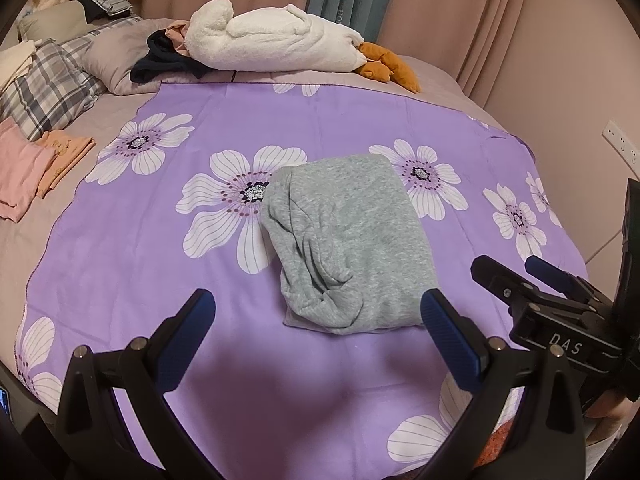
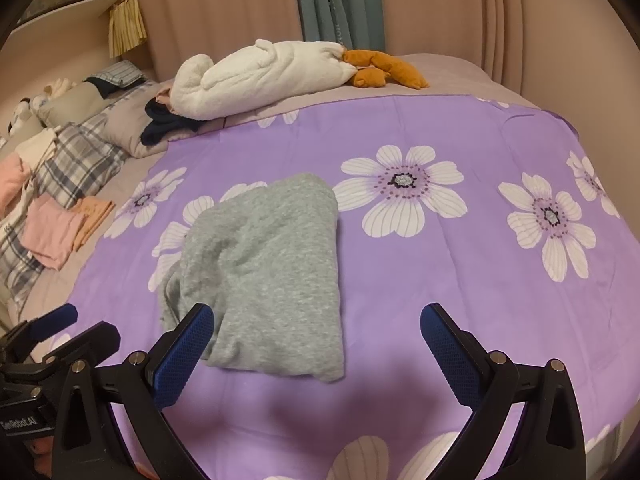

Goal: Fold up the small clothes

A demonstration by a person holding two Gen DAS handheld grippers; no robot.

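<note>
A grey garment (image 1: 348,240) lies folded into a rough rectangle on the purple flowered sheet (image 1: 140,264), with bunched folds on its left side. It also shows in the right wrist view (image 2: 272,272). My left gripper (image 1: 318,312) is open and empty, just in front of the garment's near edge. My right gripper (image 2: 316,326) is open and empty, near the garment's near right corner; its left fingertip (image 2: 200,320) overlaps the garment's near edge in the view. The right gripper shows at the right of the left wrist view (image 1: 520,276), and the left gripper at the lower left of the right wrist view (image 2: 60,328).
Folded pink and orange clothes (image 1: 36,168) lie at the left on the bed. A white plush goose (image 1: 272,40) and dark clothing (image 1: 164,60) lie at the back. Plaid pillows (image 1: 44,88) are at the far left. Curtains (image 1: 460,8) hang behind; a wall socket (image 1: 622,140) is at the right.
</note>
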